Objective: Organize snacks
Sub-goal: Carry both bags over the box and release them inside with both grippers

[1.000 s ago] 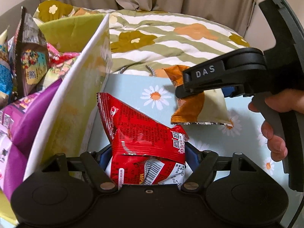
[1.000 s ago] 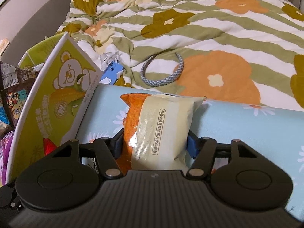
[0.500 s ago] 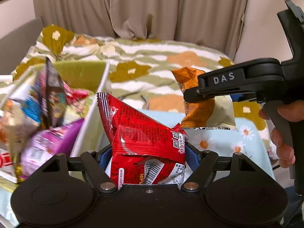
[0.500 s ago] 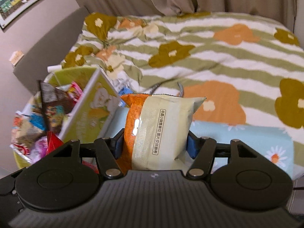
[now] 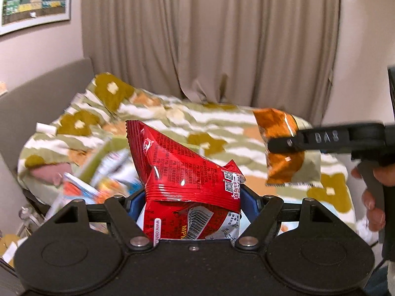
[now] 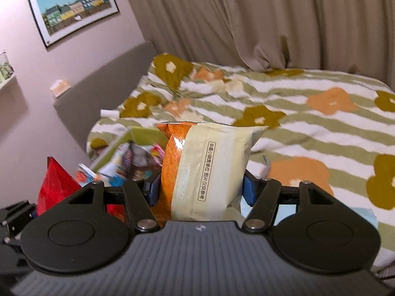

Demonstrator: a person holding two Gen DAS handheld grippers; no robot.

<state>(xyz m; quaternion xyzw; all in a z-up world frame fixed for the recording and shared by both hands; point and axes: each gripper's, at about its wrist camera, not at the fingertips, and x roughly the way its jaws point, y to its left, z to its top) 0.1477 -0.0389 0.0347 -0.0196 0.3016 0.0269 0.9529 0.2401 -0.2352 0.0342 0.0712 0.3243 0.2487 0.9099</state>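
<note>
Both grippers have risen, each pinching its bag.
Left gripper (image 5: 191,194) holds red bag (image 5: 182,165), right gripper (image 6: 201,188) orange bag (image 6: 209,167); box (image 6: 138,135) lies below-left, nearer the left.

Curtain (image 5: 222,49): beige, hanging in folds behind the bed.
Quilt (image 6: 308,113): green and white stripes, orange and olive flowers.
Picture (image 6: 74,7): framed townscape on the wall.
Headboard (image 6: 103,86): grey.

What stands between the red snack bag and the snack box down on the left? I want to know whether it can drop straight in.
Nothing visible does. The red snack bag, clamped in the left gripper, hangs in open air above the blurred snack box. The right gripper holds the orange bag off to the right, clear of that path.
</note>
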